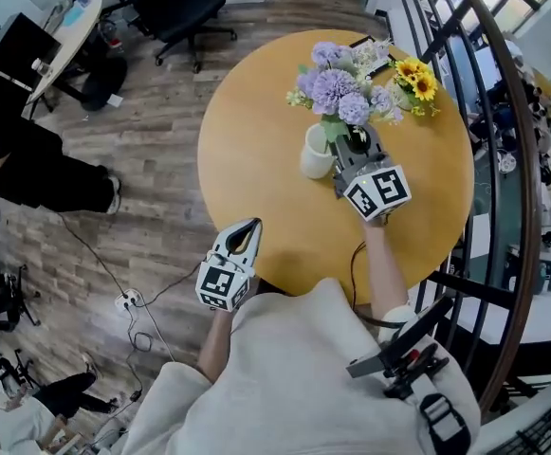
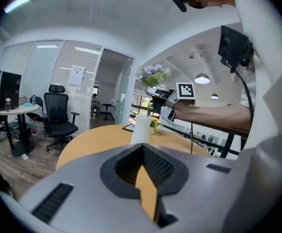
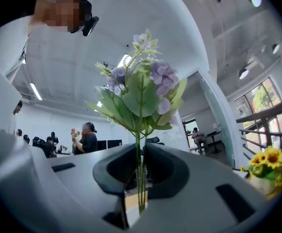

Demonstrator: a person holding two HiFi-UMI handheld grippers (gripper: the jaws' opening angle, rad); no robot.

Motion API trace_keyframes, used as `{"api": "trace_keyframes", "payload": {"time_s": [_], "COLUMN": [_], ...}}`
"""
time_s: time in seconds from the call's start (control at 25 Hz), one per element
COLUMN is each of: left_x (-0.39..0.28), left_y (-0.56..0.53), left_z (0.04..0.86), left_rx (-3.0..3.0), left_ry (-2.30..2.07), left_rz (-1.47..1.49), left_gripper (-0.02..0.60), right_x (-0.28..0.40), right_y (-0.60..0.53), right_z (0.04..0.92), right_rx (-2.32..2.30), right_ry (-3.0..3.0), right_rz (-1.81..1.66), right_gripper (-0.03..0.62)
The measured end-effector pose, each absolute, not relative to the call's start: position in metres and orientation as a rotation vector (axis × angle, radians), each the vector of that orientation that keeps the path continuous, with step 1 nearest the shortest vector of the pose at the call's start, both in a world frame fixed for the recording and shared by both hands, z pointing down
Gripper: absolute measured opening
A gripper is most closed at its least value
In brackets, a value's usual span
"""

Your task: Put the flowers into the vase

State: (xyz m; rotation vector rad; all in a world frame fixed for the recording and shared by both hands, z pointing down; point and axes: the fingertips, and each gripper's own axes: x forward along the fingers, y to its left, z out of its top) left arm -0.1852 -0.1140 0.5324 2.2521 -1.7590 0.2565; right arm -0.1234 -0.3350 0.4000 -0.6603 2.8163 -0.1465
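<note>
A white vase [image 1: 316, 152] stands upright near the middle of the round yellow table [image 1: 256, 140]. My right gripper [image 1: 358, 152] hovers just right of the vase, shut on the green stems [image 3: 141, 178] of a bunch of purple flowers [image 1: 337, 91]. The blooms [image 3: 148, 89] rise above its jaws. In the left gripper view the purple flowers [image 2: 151, 74] stand over the vase [image 2: 141, 129], and a thin stem runs down toward its mouth. I cannot tell whether the tip is inside. My left gripper [image 1: 245, 238] is shut and holds nothing at the table's near-left edge.
A small bunch of sunflowers [image 1: 417, 79] lies at the table's far right, with a dark flat object [image 1: 377, 50] behind the flowers. A curved black railing [image 1: 503, 159] runs along the right side. A black office chair [image 1: 175, 8] and a second table [image 1: 66, 36] stand far left.
</note>
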Motion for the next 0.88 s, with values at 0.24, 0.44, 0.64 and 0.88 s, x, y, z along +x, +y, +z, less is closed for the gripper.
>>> {"api": "trace_keyframes", "payload": {"time_s": [0.24, 0.44, 0.64, 0.88], "left_x": [-0.175, -0.167, -0.163, -0.159], "left_y": [-0.119, -0.123, -0.125, -0.127], "left_z": [0.536, 0.536, 0.534, 0.532], "left_rx": [2.279, 2.297, 2.299, 2.311], "left_ry": [-1.723, -1.695, -1.695, -1.692], "left_rz": [0.267, 0.272, 0.270, 0.265], "left_gripper": [0.006, 0.006, 0.006, 0.006], "right_x": [-0.113, -0.113, -0.107, -0.102], "right_y": [-0.329, -0.315, -0.306, -0.299], "right_z": [0.446, 0.489, 0.516, 0.527], "right_rx": [-0.797, -0.850, -0.876, -0.876], "right_ry": [2.885, 3.017, 3.066, 3.088], "right_rz": [-0.203, -0.187, -0.238, -0.288], "right_gripper": [0.205, 0.284, 0.350, 0.360]}}
